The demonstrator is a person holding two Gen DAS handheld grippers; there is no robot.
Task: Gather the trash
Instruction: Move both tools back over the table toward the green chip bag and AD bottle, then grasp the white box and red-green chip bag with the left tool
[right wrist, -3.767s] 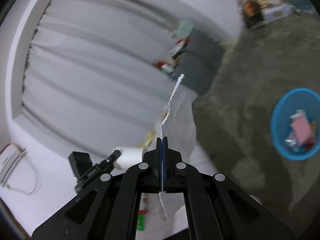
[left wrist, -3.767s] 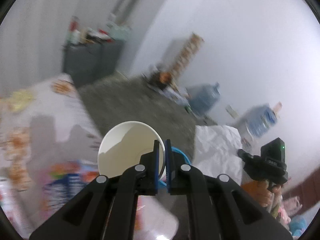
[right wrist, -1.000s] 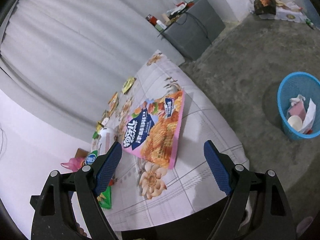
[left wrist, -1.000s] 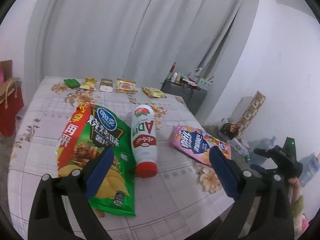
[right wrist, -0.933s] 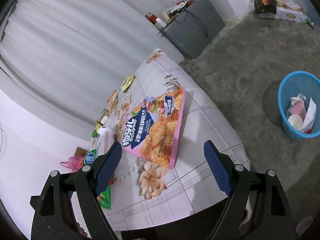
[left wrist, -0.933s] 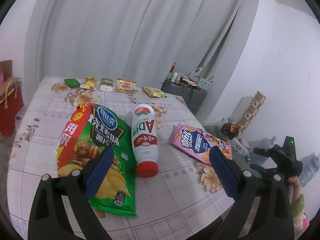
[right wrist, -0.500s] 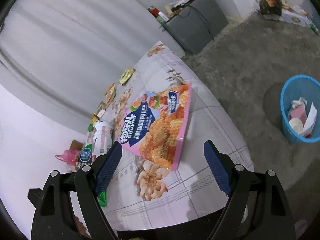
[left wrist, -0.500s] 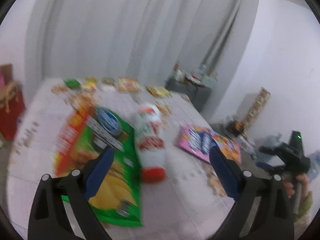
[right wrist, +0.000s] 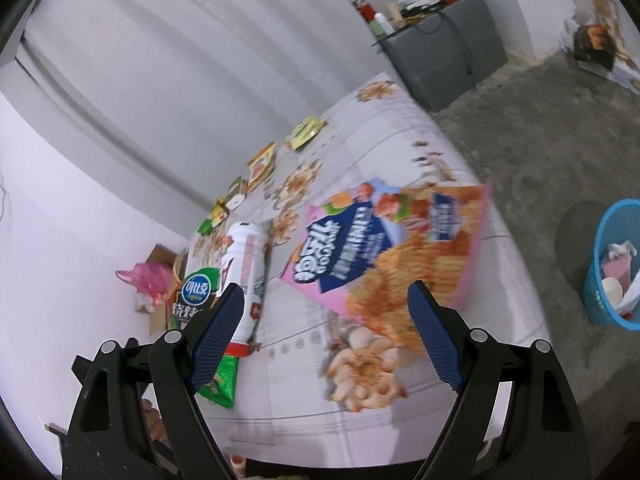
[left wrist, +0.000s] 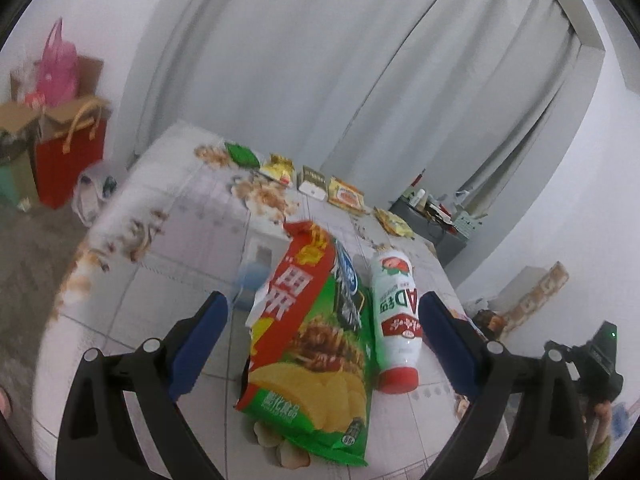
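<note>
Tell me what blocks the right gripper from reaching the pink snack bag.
Nothing visible does. The right gripper is open and empty, and the pink snack bag lies flat on the table just ahead, with bare tablecloth between.

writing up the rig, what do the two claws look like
Both match: the left claw and right claw each have two black plastic arms with triangular cut-outs and round silver pivot bolts, tipped with dark blue pads of fine grid texture. No cables or sleeves show.
</note>
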